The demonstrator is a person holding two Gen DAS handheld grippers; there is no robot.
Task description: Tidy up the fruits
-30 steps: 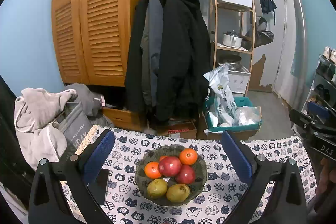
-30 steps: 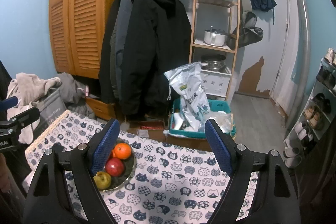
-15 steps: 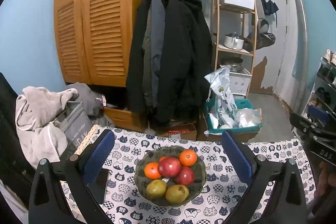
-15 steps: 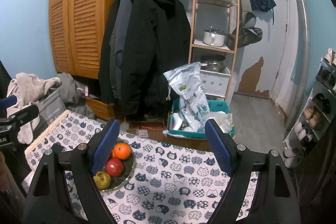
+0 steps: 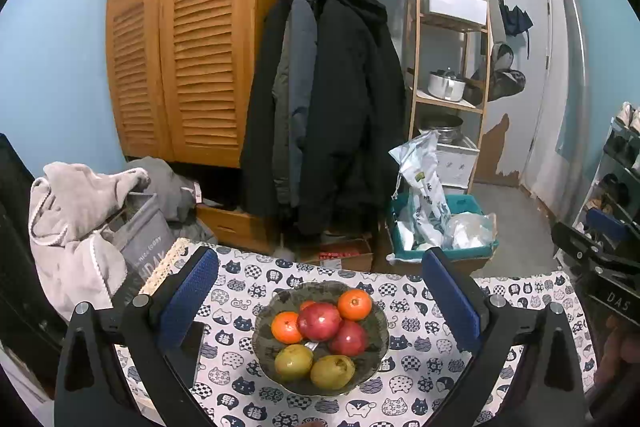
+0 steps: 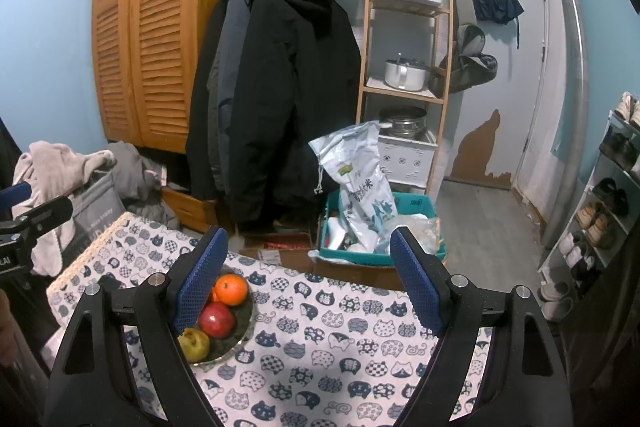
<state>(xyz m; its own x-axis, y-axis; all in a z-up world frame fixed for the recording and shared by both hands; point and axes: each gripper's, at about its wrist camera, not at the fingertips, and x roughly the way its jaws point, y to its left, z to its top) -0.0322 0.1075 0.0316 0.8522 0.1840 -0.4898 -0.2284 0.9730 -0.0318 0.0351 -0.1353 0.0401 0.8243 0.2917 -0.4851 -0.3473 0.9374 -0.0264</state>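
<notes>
While both the left hand-held gripper and the right hand-held gripper hang wide open and empty above the bench, every fruit lies heaped in the bowl, fitting either sorting ahead or gathering done.

Both views are evenly lit by soft indoor light from overhead, moderately bright, with a cool bluish cast. A broad soft shadow crosses the tablecloth in the right wrist view. Focus is sharp in the centre; fisheye distortion bends the door and walls toward the rim, where black vignetting cuts the corners
</notes>
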